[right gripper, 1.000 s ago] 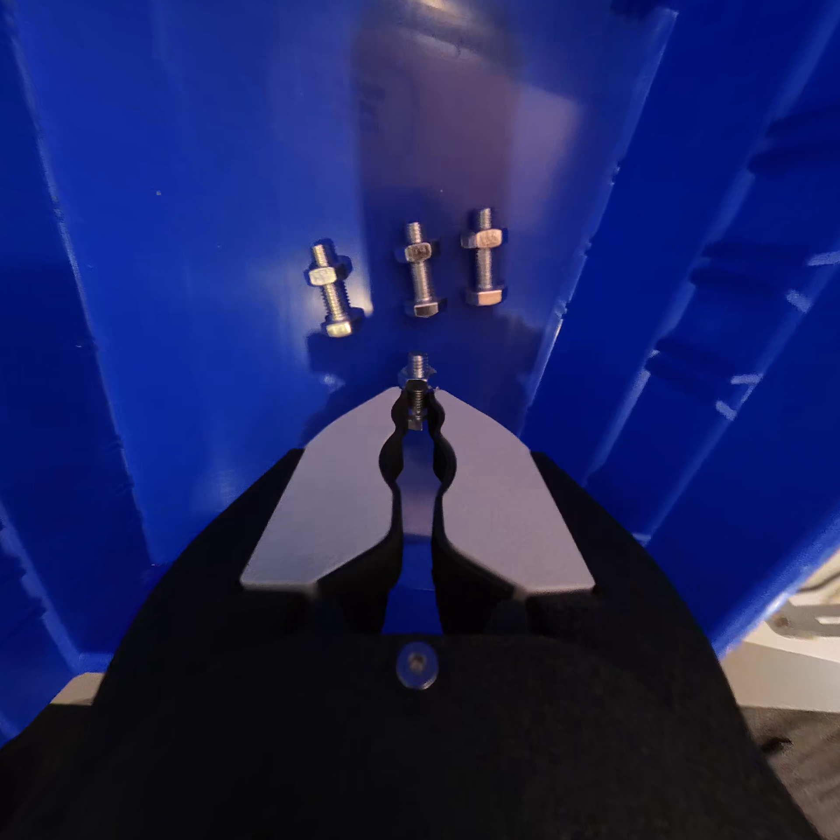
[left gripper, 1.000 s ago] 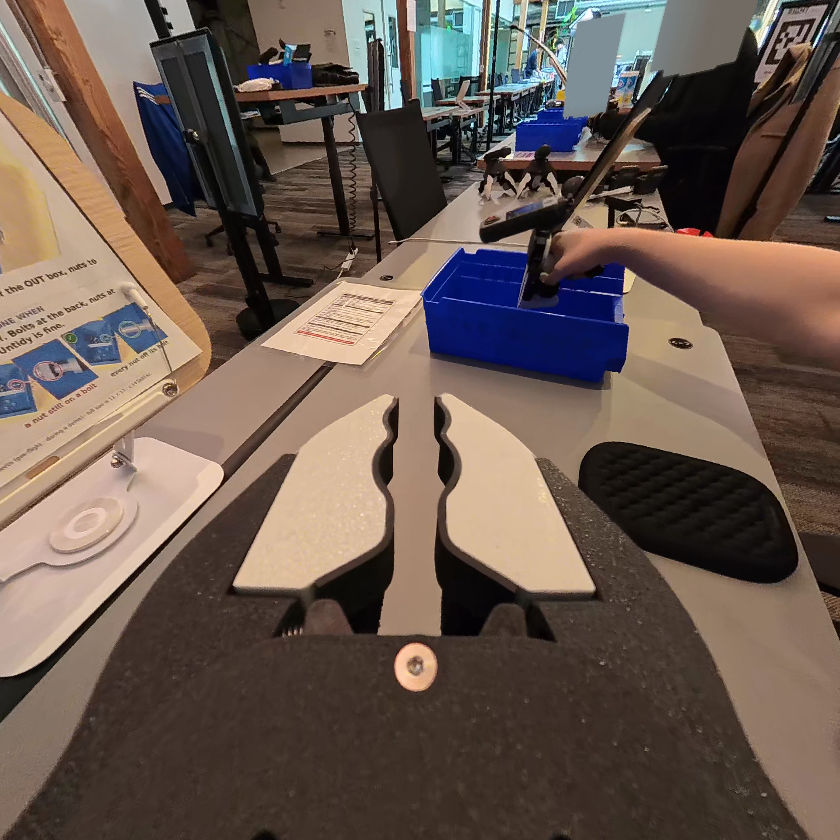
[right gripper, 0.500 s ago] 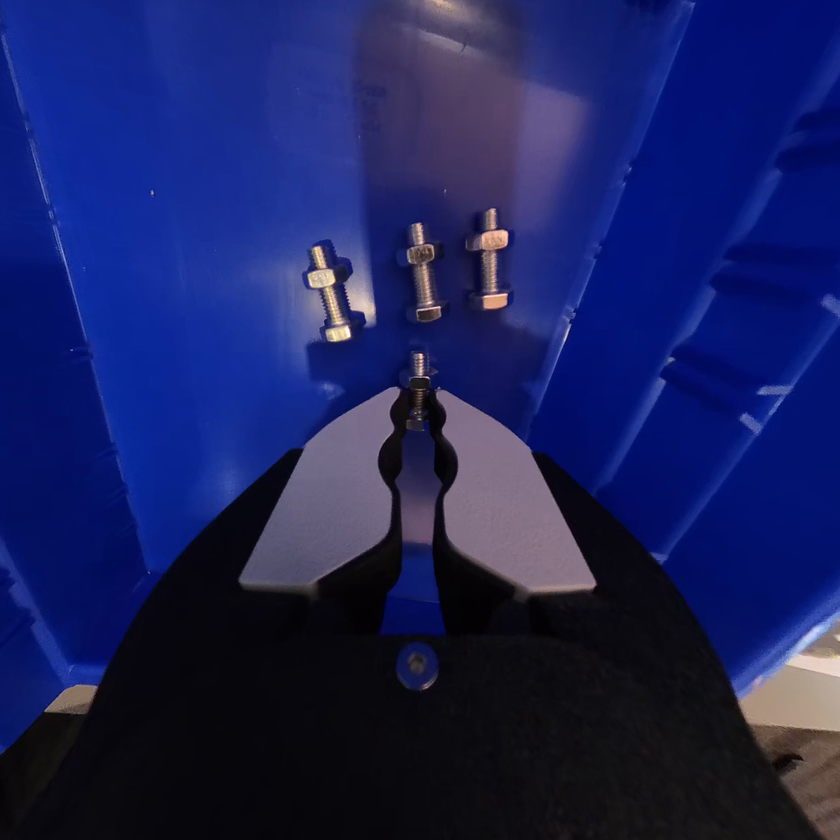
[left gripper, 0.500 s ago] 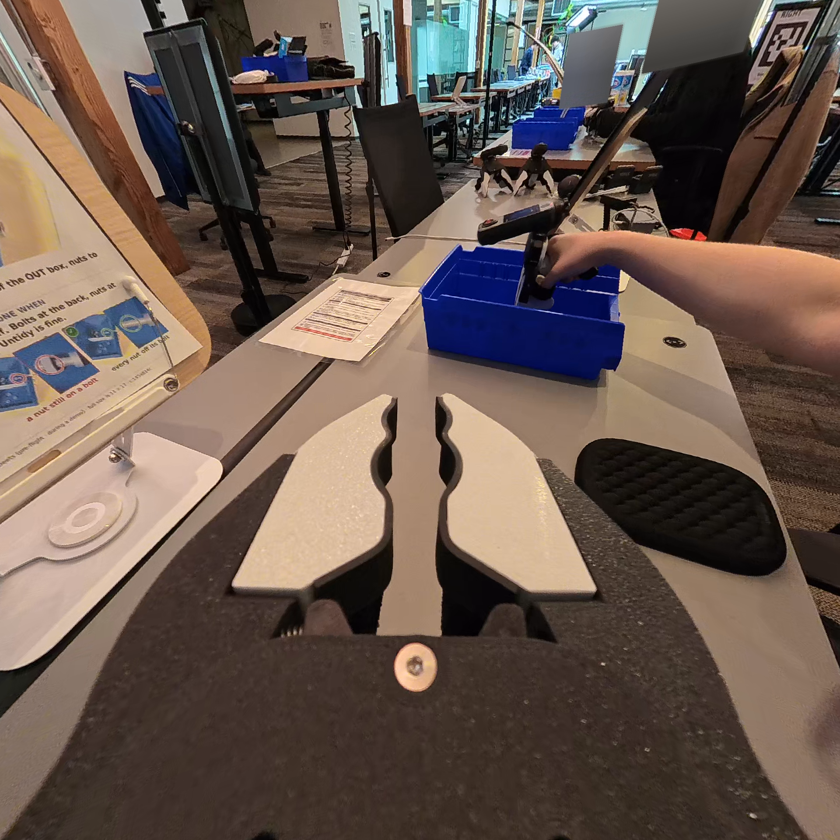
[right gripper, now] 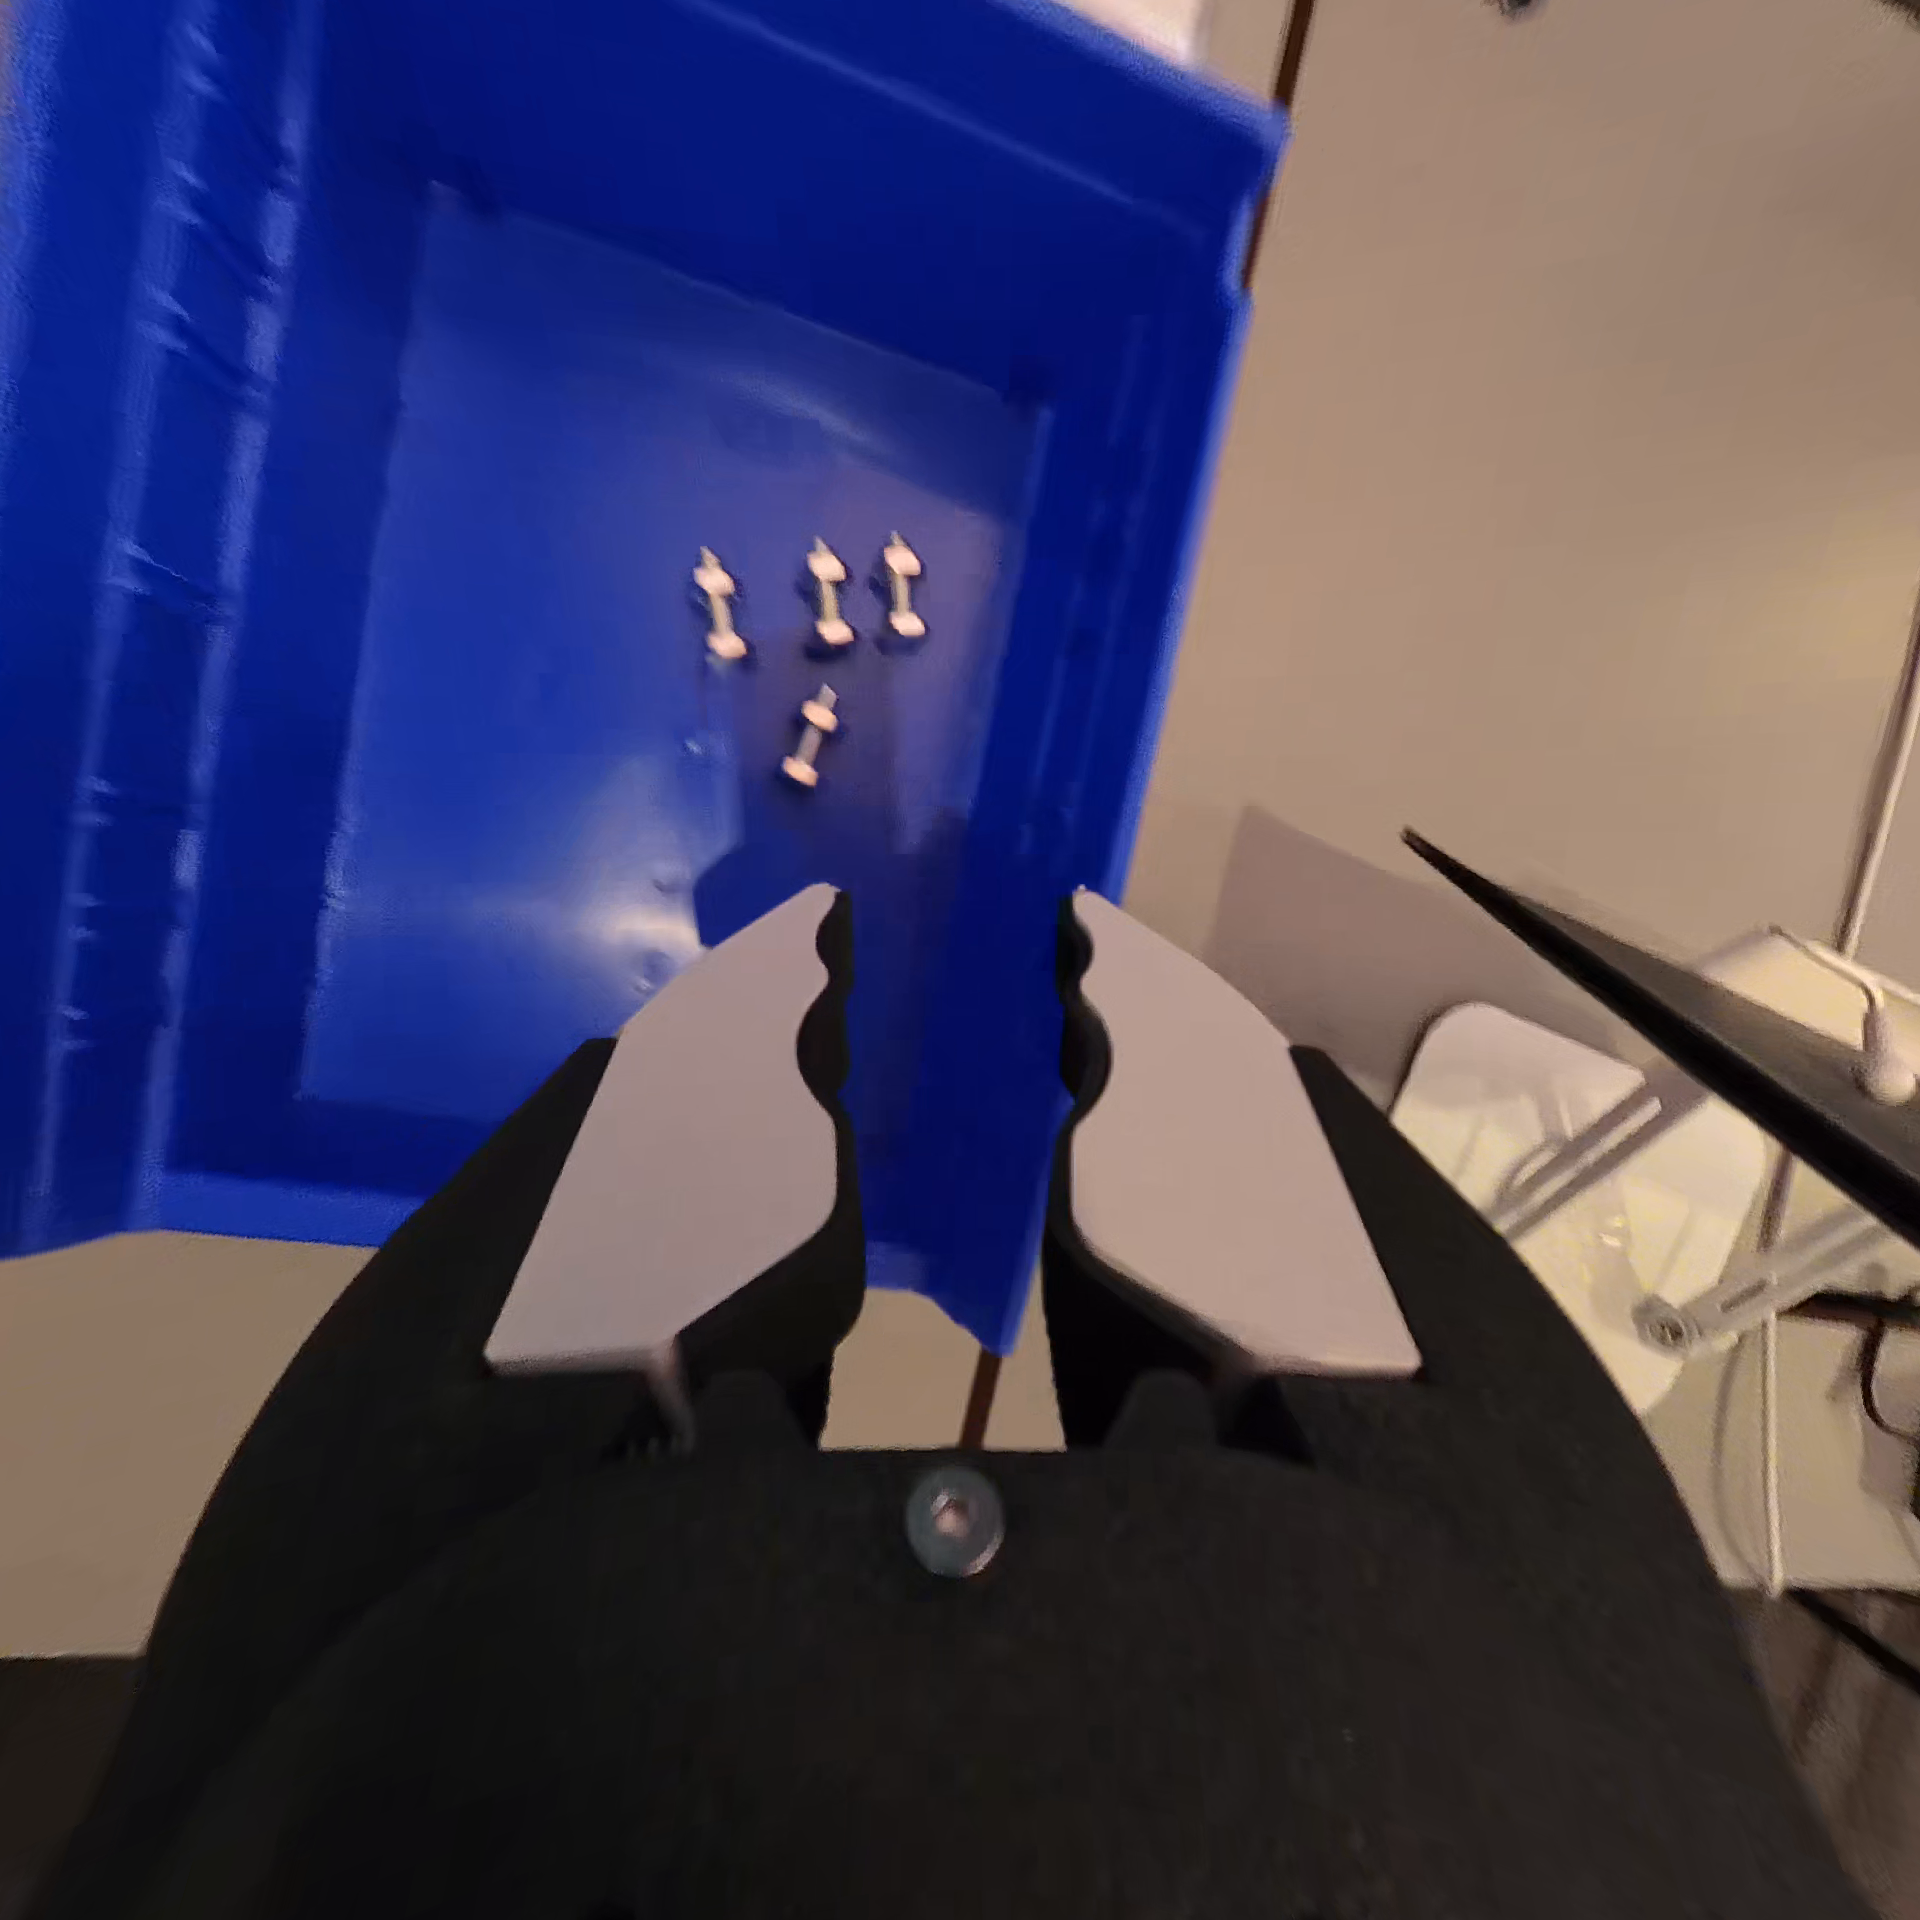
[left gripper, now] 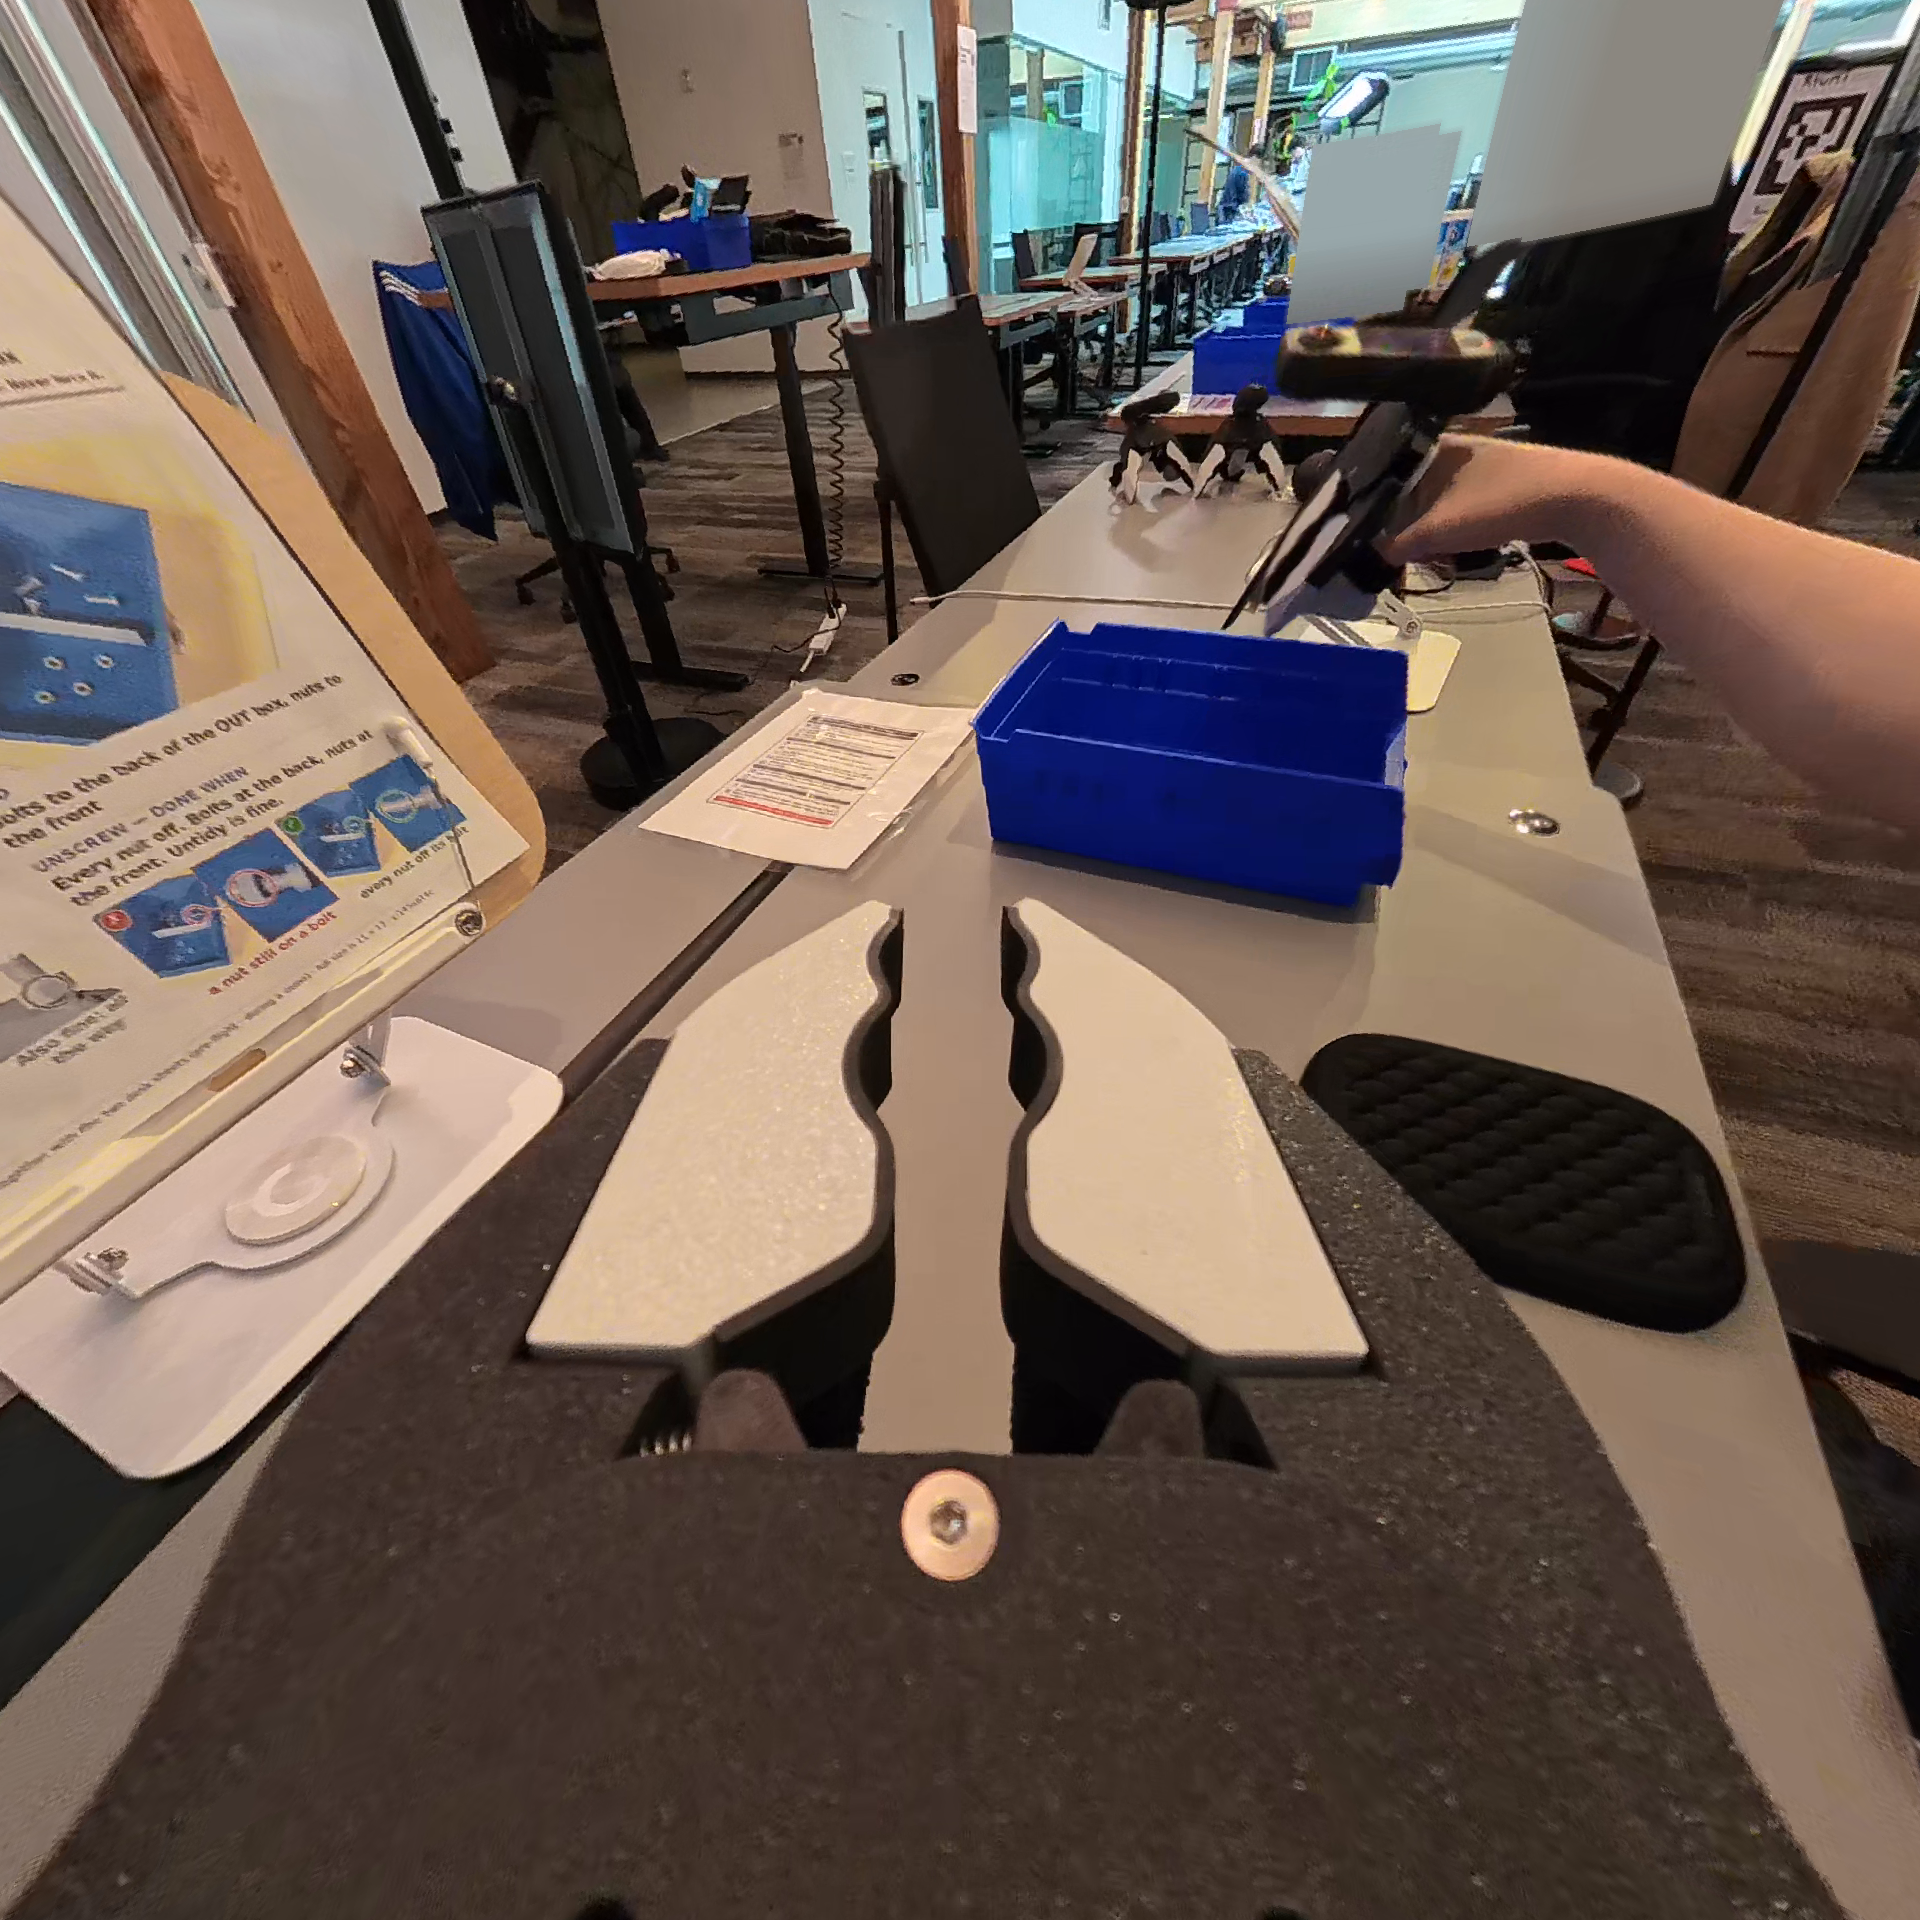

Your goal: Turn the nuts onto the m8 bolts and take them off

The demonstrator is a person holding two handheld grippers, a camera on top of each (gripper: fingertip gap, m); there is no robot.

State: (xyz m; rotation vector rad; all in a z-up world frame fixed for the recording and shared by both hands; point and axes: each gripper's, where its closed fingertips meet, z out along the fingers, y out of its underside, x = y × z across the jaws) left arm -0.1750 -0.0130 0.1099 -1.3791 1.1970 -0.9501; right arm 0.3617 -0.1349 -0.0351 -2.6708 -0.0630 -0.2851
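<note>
A blue bin holds several bolts with nuts on them. Three lie in a row and a fourth bolt lies just in front of them. My right gripper is open and empty, raised above the bin's near right corner. In the left wrist view the bin stands on the grey table, and the right gripper hangs above its far right edge, held by a person's hand. My left gripper is open a little and empty, low over the table in front of the bin.
An instruction board on a white stand stands at the left. A printed sheet lies left of the bin. A black textured pad lies at the right. A white stand with cables is right of the bin. Some 55 cm of space lies between my two pairs of fingers. To reach the row in a straight line is about 15 cm for my right fingers, about 60 cm for my left.
My right gripper has let go of the bolt with the nut, opened, and risen out of the bin. The bolt now lies on the bin floor. My left gripper has not moved.
</note>
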